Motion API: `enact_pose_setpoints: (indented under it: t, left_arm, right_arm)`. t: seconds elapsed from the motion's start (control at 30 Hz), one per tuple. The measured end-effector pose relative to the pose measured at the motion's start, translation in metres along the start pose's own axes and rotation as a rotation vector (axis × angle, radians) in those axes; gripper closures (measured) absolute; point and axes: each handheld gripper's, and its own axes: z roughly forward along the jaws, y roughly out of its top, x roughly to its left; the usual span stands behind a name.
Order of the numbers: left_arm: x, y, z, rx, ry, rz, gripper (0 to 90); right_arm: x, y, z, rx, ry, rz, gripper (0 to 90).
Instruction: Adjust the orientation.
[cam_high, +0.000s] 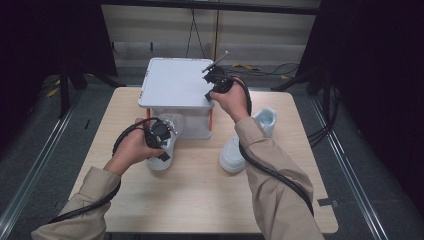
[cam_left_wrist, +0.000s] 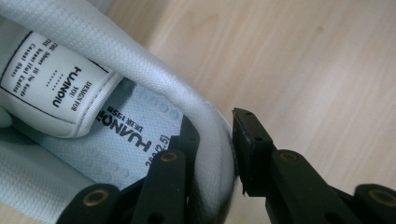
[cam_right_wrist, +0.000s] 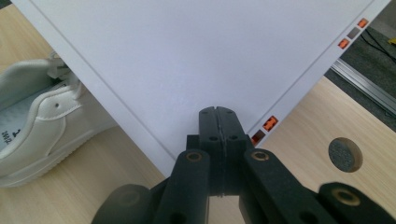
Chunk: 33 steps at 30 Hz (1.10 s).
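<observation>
Your left gripper (cam_left_wrist: 212, 154) fingers pinch the shoe (cam_high: 165, 142) collar; the box (cam_high: 176, 82) opening lies at twelve o'clock. Your right gripper (cam_right_wrist: 219, 122) fingers are closed on the lid's (cam_right_wrist: 187, 56) corner.

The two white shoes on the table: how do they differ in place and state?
The left shoe lies by the box's front, and the left claw grips its collar wall. The right shoe lies beside the box, partly under the person's right forearm, with no claw on it. Both are white low sneakers resting on the wooden table.
</observation>
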Motion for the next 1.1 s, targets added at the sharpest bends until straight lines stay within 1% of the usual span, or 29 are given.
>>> enact_pose_setpoints:
  t: [0.03, 0.07, 0.1, 0.13, 0.17, 0.23, 0.27, 0.3, 0.33, 0.37, 0.4, 0.43, 0.47, 0.5, 0.53, 0.57, 0.6, 0.63, 0.67, 0.7, 0.73, 0.77, 0.9, 0.93, 0.97, 1.0, 1.03, 1.07, 1.1]
  left_arm:
    - [0.002, 0.001, 0.001, 0.000, 0.005, -0.002, 75.2]
    - [0.009, 0.004, 0.005, -0.003, 0.008, -0.012, 75.3]
    - [0.009, 0.004, 0.005, -0.003, 0.008, -0.012, 75.7]
    - [0.013, 0.006, 0.007, -0.009, 0.000, -0.022, 76.1]
    - [0.016, 0.007, 0.008, -0.010, -0.003, -0.038, 76.1]
    - [0.021, 0.011, 0.010, -0.007, 0.003, -0.048, 76.3]
    - [0.024, 0.013, 0.011, -0.021, 0.003, -0.054, 76.0]
    - [0.024, 0.013, 0.011, -0.021, 0.003, -0.054, 76.0]
    - [0.025, 0.013, 0.013, -0.017, -0.002, -0.063, 76.0]
    - [0.024, 0.014, 0.012, -0.016, 0.003, -0.063, 76.0]
    - [0.021, 0.012, 0.013, -0.020, 0.022, -0.034, 74.5]
    - [0.021, 0.012, 0.013, -0.020, 0.022, -0.034, 73.4]
    - [0.020, 0.011, 0.012, -0.022, 0.037, -0.011, 73.4]
    - [0.019, 0.010, 0.011, -0.024, 0.041, -0.002, 71.0]
    - [0.017, 0.009, 0.006, -0.043, 0.055, 0.007, 64.5]
    - [0.017, 0.009, 0.006, -0.043, 0.055, 0.007, 60.9]
    - [0.014, 0.007, 0.000, -0.066, 0.058, 0.043, 56.5]
    - [0.014, 0.007, 0.000, -0.066, 0.058, 0.043, 55.0]
    - [0.013, 0.005, -0.004, -0.066, 0.057, 0.055, 55.0]
    - [0.012, 0.003, -0.007, -0.076, 0.056, 0.065, 51.9]
    - [0.012, 0.000, -0.011, -0.098, 0.043, 0.053, 46.5]
    - [0.014, -0.003, -0.014, -0.105, 0.031, 0.057, 44.5]
    - [0.016, -0.007, -0.018, -0.120, 0.028, 0.068, 46.2]
    - [0.016, -0.007, -0.017, -0.117, 0.029, 0.084, 46.2]
    - [0.016, -0.007, -0.018, -0.104, 0.036, 0.101, 46.8]
    - [0.016, -0.005, -0.017, -0.083, 0.044, 0.114, 49.6]
    - [0.016, -0.005, -0.017, -0.083, 0.044, 0.114, 51.3]
    - [0.016, -0.004, -0.017, -0.068, 0.051, 0.127, 55.6]
    - [0.016, -0.002, -0.017, -0.054, 0.061, 0.136, 55.6]
  right_arm:
    - [0.000, 0.000, 0.000, 0.001, -0.001, -0.009, 90.0]
    - [0.002, 0.001, 0.000, 0.010, -0.012, -0.023, 90.0]
    - [0.003, 0.001, 0.000, 0.012, -0.016, -0.029, 90.0]
    - [0.004, 0.002, 0.000, 0.016, -0.023, -0.037, 90.0]
    - [0.004, 0.002, 0.000, 0.016, -0.023, -0.037, 90.0]
    - [0.005, 0.002, 0.000, 0.018, -0.029, -0.045, 90.0]
    - [0.005, 0.002, 0.000, 0.022, -0.033, -0.038, 90.0]
    - [0.005, 0.002, 0.000, 0.022, -0.033, -0.038, 90.0]
    - [0.005, 0.003, 0.000, 0.023, -0.030, -0.031, 90.0]
    - [0.005, 0.003, 0.000, 0.024, -0.030, -0.029, 90.0]
    - [0.005, 0.002, 0.000, 0.020, -0.030, -0.031, 90.0]
    - [0.005, 0.002, 0.000, 0.020, -0.030, -0.031, 90.0]
    - [0.005, 0.002, 0.000, 0.017, -0.027, -0.030, 90.0]
    - [0.005, 0.001, 0.000, 0.015, -0.030, -0.031, 90.0]
    - [0.005, 0.001, 0.000, 0.013, -0.031, -0.028, 90.0]
    - [0.005, 0.001, 0.000, 0.013, -0.031, -0.028, 90.0]
    - [0.005, 0.000, 0.000, 0.008, -0.029, -0.026, 90.0]
    - [0.005, 0.000, 0.000, 0.008, -0.029, -0.026, 90.0]
    - [0.006, 0.000, 0.000, 0.005, -0.029, -0.024, 90.0]
    - [0.006, 0.000, 0.000, 0.004, -0.029, -0.026, 90.0]
    - [0.005, 0.000, 0.000, 0.004, -0.030, -0.026, 90.0]
    - [0.005, 0.000, 0.000, 0.003, -0.029, -0.021, 90.0]
    - [0.005, 0.000, 0.000, 0.005, -0.023, -0.016, 90.0]
    - [0.005, 0.000, 0.000, 0.008, -0.027, -0.022, 90.0]
    - [0.005, 0.001, 0.001, 0.009, -0.030, -0.030, 90.0]
    - [0.006, 0.002, 0.001, 0.016, -0.034, -0.031, 90.0]
    - [0.006, 0.002, 0.001, 0.016, -0.034, -0.031, 90.0]
    - [0.006, 0.002, 0.001, 0.017, -0.034, -0.032, 90.0]
    - [0.007, 0.002, 0.001, 0.021, -0.037, -0.032, 90.0]
